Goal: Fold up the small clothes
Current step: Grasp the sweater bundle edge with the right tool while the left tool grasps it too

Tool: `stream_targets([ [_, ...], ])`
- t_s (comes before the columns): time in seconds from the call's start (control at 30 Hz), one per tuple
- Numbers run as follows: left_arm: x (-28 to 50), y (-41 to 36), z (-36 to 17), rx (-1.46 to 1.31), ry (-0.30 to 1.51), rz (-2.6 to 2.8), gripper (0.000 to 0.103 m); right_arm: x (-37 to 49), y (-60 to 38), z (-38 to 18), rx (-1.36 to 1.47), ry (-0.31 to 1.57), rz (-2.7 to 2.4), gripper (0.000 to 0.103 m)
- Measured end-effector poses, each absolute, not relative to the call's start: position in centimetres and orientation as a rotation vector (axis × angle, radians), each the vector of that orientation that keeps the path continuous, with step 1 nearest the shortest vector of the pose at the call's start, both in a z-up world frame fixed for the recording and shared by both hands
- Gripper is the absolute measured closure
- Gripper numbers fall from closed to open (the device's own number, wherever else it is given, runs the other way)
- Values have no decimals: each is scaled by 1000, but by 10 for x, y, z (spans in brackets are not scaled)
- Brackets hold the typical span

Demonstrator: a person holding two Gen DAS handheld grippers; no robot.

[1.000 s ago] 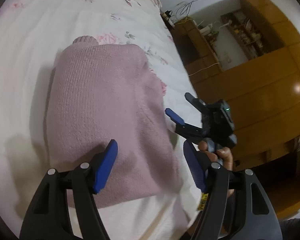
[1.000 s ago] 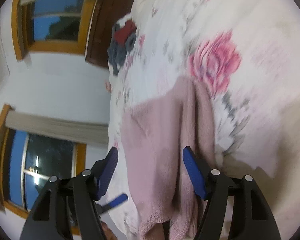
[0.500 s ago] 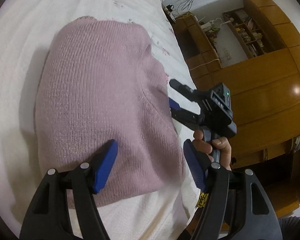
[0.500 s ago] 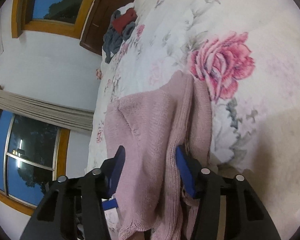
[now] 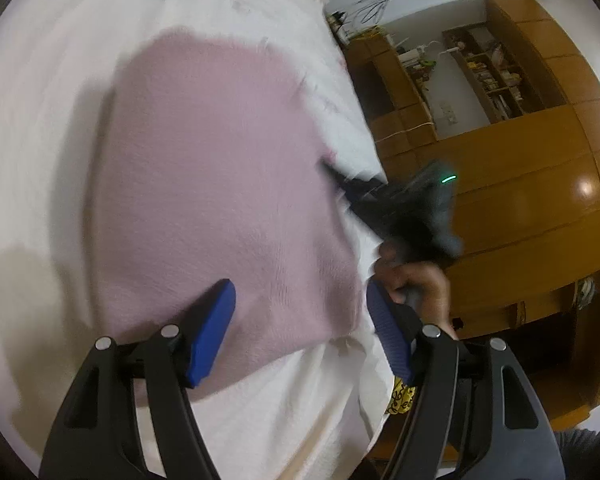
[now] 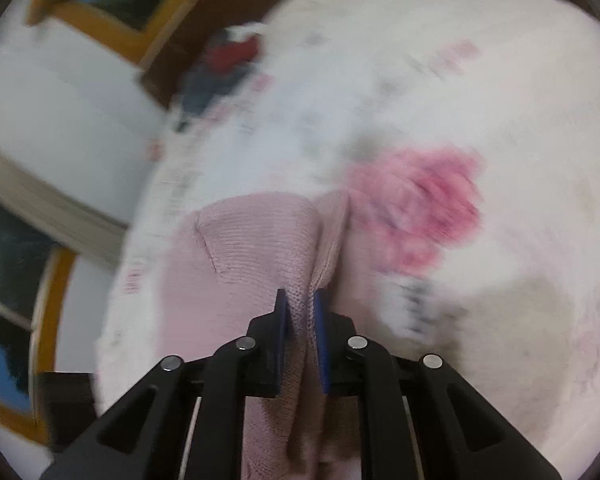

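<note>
A: Over the near edge of the bed, the left gripper was seen spread wide, its blue pads well apart and nothing held between them. Which garment was noted beneath it?

B: A pink knit sweater was recorded, laid flat on the white floral bedspread, its lower hem lying just ahead of the left pads. No contact between pads and knit could be confirmed.

A: And the right gripper?

B: It was found pressed together on a raised fold of the sweater; knit was pinched between the two blue pads, and the fabric was drawn up into a ridge running away from them. In the left wrist view the same gripper was seen blurred at the sweater's right edge, held by a hand beside the bed.

A: What was noted farther out?

B: Just beyond the pinched ridge, a large pink rose print on the bedspread was logged. At the far end of the bed a small heap of red and dark clothes was made out, though blurred. Behind it, a wood-framed window was recorded. On the other side, wooden cabinets and open shelves were seen past the bed, with cables run along the white wall above.
</note>
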State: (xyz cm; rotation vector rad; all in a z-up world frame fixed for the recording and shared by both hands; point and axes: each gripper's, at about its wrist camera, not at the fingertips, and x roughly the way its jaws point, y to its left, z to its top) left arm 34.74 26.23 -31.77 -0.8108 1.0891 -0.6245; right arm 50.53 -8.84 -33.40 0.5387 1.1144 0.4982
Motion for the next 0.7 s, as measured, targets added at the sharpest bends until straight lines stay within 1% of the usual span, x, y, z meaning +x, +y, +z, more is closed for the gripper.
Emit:
stream_targets([
  [0.07,357,280,-302,-801,1041,-611,36,503,-95,-341,594,1113,491,90],
  [0.13,373,296,-290,-798,1008,-590,36,505,-100,-344,688,1136,543,85],
  [0.17,386,304,-285,-804,993,-580,36,507,-100,-346,716,1150,544,75],
  [0.2,399,309,-280,-810,983,-585,35,510,-100,-346,731,1151,531,67],
  [0.23,411,310,-278,-820,983,-606,35,514,-99,-346,737,1152,519,64],
  [0.27,423,310,-277,-834,986,-622,35,517,-98,-348,746,1162,525,64],
  [0.3,436,307,-278,-847,992,-637,35,521,-93,-350,759,1183,547,67],
  [0.33,447,303,-281,-863,1004,-668,35,523,-88,-349,732,1196,556,74],
  [0.37,464,296,-290,-881,1034,-695,35,524,-86,-343,681,1175,556,83],
  [0.4,472,294,-298,-869,1055,-686,35,524,-87,-340,664,1155,552,88],
  [0.43,485,290,-310,-849,1094,-658,35,524,-93,-339,662,1137,532,89],
  [0.47,495,285,-329,-853,1144,-622,45,523,-99,-344,660,1140,496,89],
  [0.5,501,284,-346,-881,1184,-598,52,522,-104,-350,651,1144,466,90],
  [0.53,507,284,-355,-887,1202,-574,62,521,-107,-360,638,1155,430,90],
  [0.57,509,284,-361,-879,1206,-550,69,521,-109,-367,636,1164,432,89],
  [0.63,510,288,-360,-900,1208,-544,68,523,-111,-369,673,1179,456,87],
  [0.67,508,291,-357,-914,1208,-542,66,525,-113,-364,696,1177,478,85],
  [0.7,503,295,-349,-909,1193,-536,60,525,-114,-359,702,1166,491,83],
])
